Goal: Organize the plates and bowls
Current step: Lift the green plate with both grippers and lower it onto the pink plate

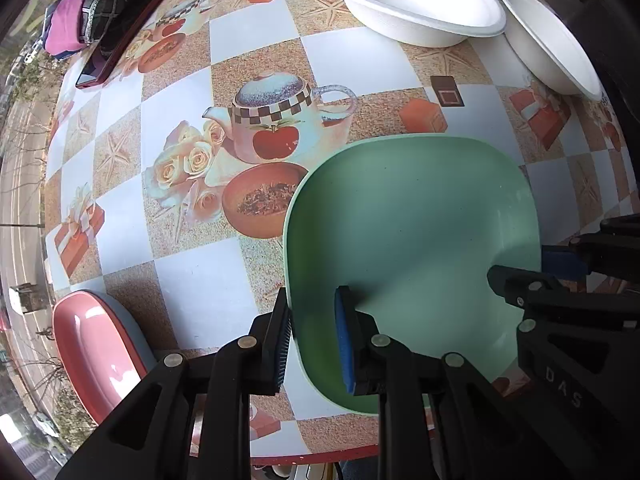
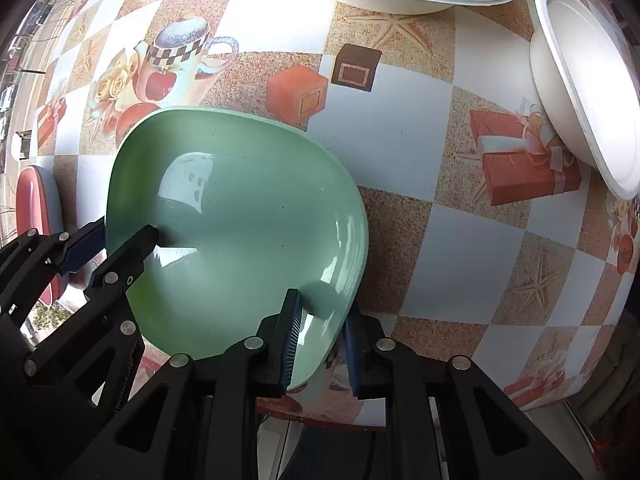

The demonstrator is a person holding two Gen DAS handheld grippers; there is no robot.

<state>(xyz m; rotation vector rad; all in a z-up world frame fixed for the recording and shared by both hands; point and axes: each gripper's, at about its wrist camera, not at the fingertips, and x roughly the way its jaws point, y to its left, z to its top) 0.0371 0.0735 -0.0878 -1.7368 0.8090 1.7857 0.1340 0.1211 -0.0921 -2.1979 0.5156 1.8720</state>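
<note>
- Both claws are clamped on the same pale green, squarish, glossy plastic plate (image 1: 408, 240). The left gripper (image 1: 316, 336) pinches its near-left rim, one blue pad inside the plate and one outside; the right gripper (image 2: 320, 340) bites the near-right rim the same way.
- So the plate sits right between the two claws, spreading out ahead of both sets of fingertips. Looks lifted or just skimming the tabletop, can't say for sure.
- My read on the step: carrying the green plate to wherever it gets stacked. The pink oval plastic plate (image 1: 96, 352) sits off to the left of the left claw, near the table edge, so that's a likely spot.
- Next move would need both hands travelling together, keeping the plate level, since two rim pinches on slick plastic could slip or twist.
- Two white paper-pulp bowls (image 1: 412, 0) sit well ahead of the claws, the second one (image 2: 588, 80) far right and tilted.
- Surface is a glossy checked tablecloth (image 1: 180, 272) printed with teapots, roses, starfish and gift boxes. Folded dark checked and pink cloth (image 1: 100, 8) sits far left; street visible outside beyond it.
</note>
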